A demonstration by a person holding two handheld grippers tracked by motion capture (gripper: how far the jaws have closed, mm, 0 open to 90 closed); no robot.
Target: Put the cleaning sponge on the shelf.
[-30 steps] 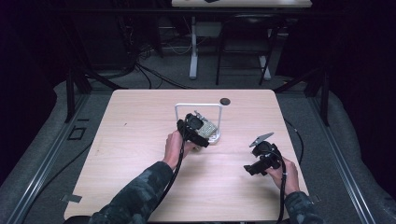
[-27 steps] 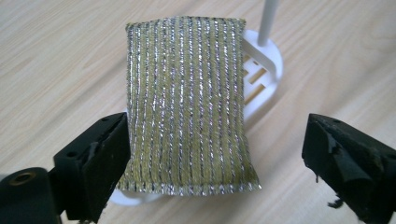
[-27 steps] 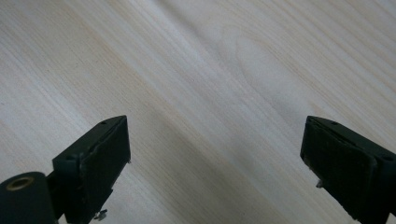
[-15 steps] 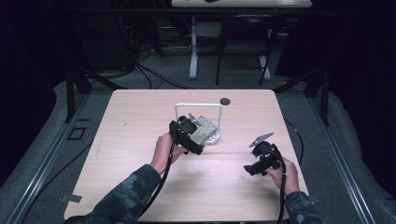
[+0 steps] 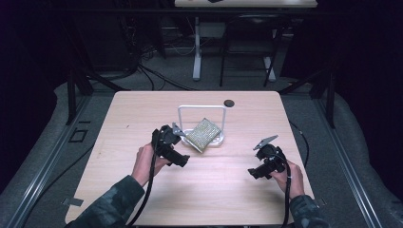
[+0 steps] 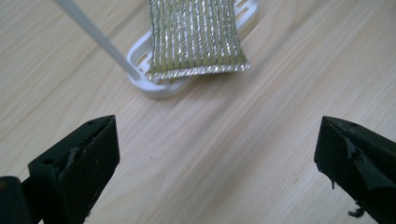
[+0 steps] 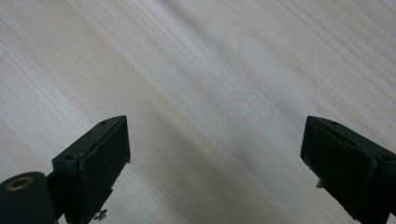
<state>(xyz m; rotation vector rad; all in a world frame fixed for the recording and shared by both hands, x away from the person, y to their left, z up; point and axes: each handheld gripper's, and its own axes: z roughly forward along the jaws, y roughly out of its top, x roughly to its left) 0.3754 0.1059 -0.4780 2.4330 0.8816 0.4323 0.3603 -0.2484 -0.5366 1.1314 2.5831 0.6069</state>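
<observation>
A: Left tool (image 5: 183,142) state?

B: Jaws wide apart, have just been opening, nothing btwn them. In the left gripper view both black jaws sit at the bottom corners w/ bare wood in the gap.

A: Where's the thing?

B: Glittery gold-silver woven rectangular pad (image 5: 203,134) leans tilted on the white wire-frame rack (image 5: 202,108), lower edge on the rack's white slotted plastic base (image 6: 161,88). Left gripper view shows the pad (image 6: 196,37) ahead of the jaws, roughly centred, apart from both, not touching. One thin white upright rod (image 6: 95,37) of the rack runs to the left of the pad there.

A: High view relation?

B: Left tool just beside the pad's lower left edge, on the person's side, near but clear of it. Left hand (image 5: 147,159) wraps the tool body.

A: Right tool?

B: Right tool (image 5: 253,173) also wide open, empty. Right gripper view: light wood surface (image 7: 210,70) btwn the jaws. It's held over the right-near part of the surface, well apart from pad + rack. Right hand (image 5: 287,175) behind it.

A: Other items?

B: Small dark round disc (image 5: 229,102) on the surface near the far edge, just past the rack's right side. Can't tell what it is.
</observation>
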